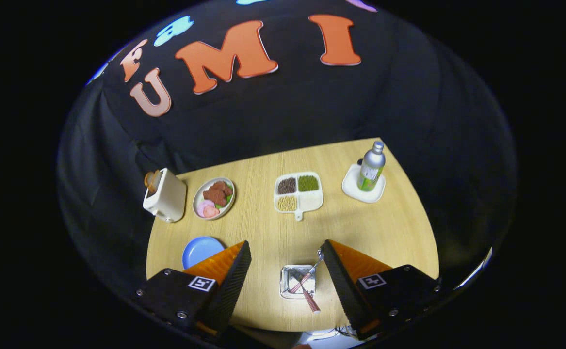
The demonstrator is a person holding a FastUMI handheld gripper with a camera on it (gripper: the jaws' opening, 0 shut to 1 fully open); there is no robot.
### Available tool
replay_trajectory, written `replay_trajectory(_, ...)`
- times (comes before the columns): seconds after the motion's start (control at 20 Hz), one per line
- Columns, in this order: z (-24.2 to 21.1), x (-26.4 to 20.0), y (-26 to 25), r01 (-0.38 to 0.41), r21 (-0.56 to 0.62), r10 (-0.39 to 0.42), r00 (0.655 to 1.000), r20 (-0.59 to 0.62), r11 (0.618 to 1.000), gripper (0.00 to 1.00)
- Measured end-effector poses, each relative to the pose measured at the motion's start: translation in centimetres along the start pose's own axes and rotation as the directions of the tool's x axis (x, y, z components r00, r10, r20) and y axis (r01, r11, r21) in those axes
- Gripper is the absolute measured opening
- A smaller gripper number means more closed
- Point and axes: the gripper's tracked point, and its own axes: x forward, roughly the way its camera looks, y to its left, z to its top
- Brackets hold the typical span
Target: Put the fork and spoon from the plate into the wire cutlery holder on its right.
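Looking down over a wooden table (263, 228), the gripper (286, 264) hangs low in the frame with its fingers spread wide and nothing held; between them, lower centre, sits a small silvery plate (292, 290) with the fork (309, 296) and spoon (312, 269) crossed on it, pinkish handles showing. Left of the fingers lies a blue dish (199, 249); across the middle stand a toaster (165, 196), a meat plate (214, 198), a divided tray (299, 192), and, upper right, a bottle (371, 167) on a white coaster (355, 191).

The desk (263, 228) looks like smooth light wood. The bottle (371, 167) is shiny metal. The blue plate (200, 249) looks smooth and glossy.
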Motion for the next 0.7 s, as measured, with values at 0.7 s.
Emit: replay_trajectory(0.7,11.2,-9.9,1.0,0.203,-0.097,-0.084,0.728,0.680,0.974,0.95)
